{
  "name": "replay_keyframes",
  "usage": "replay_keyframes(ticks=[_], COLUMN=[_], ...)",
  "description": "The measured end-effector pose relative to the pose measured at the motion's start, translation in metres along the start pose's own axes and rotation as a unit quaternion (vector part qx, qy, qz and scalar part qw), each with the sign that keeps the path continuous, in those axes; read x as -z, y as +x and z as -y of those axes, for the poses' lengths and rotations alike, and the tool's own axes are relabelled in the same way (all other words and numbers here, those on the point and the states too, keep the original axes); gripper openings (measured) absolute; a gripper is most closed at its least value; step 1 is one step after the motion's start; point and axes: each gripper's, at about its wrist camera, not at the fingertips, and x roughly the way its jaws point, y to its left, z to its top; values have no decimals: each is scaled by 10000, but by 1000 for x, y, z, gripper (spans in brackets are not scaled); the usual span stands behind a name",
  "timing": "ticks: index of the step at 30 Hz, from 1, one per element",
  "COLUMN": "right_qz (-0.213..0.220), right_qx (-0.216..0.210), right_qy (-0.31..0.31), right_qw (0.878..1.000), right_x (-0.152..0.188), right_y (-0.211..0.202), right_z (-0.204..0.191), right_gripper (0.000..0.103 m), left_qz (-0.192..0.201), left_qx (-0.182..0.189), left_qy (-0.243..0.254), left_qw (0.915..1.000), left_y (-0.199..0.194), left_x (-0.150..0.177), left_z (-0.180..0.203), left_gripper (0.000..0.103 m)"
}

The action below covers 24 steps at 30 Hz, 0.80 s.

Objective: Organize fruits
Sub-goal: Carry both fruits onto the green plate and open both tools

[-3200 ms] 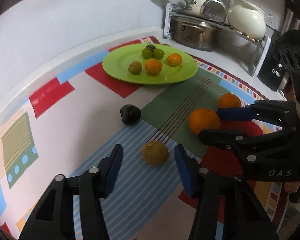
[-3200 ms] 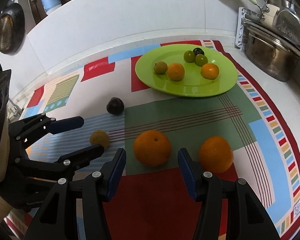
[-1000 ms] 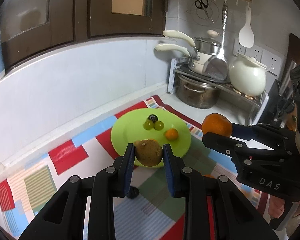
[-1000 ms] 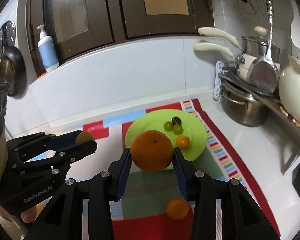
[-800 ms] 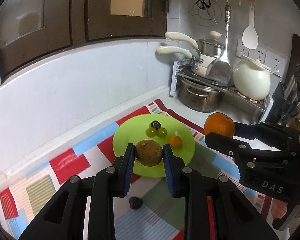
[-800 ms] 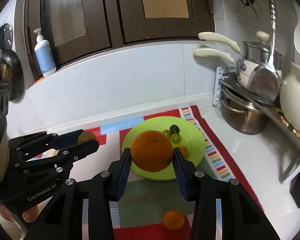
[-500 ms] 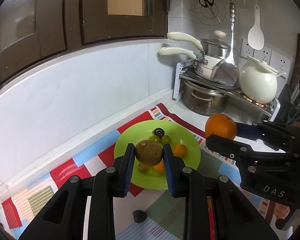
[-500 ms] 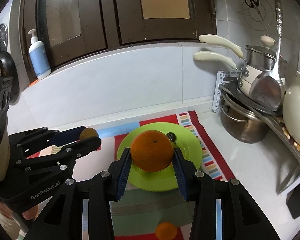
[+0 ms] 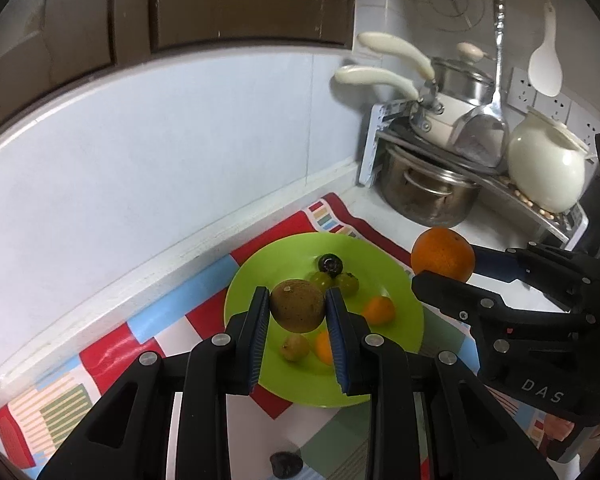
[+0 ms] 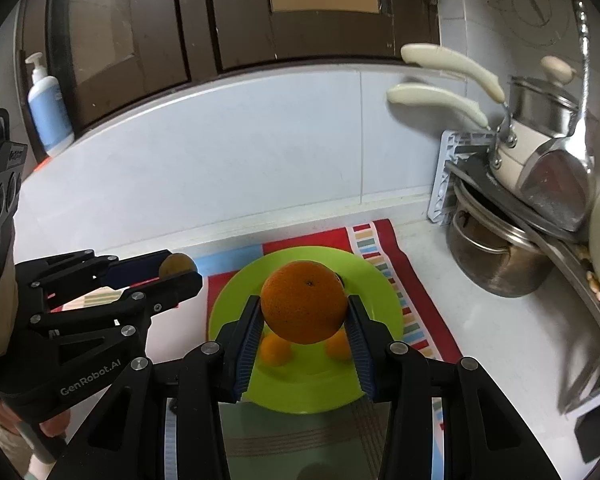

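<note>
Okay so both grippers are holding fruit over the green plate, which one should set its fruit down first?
Probably the left. Its gripper holds the small brown fruit over a bare patch of the green plate; the right gripper's orange hangs above fruit already there.

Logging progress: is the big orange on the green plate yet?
No. The large round orange sits clamped in the right hand-held gripper.

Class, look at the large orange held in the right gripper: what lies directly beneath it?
Below the large orange in the right gripper is the green plate, with two small oranges partly showing. The orange covers the plate's middle there, so other fruit stays hidden.
</note>
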Motion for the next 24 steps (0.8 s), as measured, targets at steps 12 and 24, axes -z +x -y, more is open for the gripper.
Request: replay_keyframes(ticks=[12,24], right_qz=[-369,-703], right_qx=[8,-10], right_qy=[38,52], right_qw=[9993,9975], right_x=[-1,6], right_y=[56,94], right_z=[17,26], right_gripper=[43,43], left_qz=[-409,-733], left_qx=[-9,22], left_qy=[-15,79], left_qw=[9992,9973], left_y=[56,99], left_x=[1,8], left_z=[-10,-14], left_gripper=[29,29])
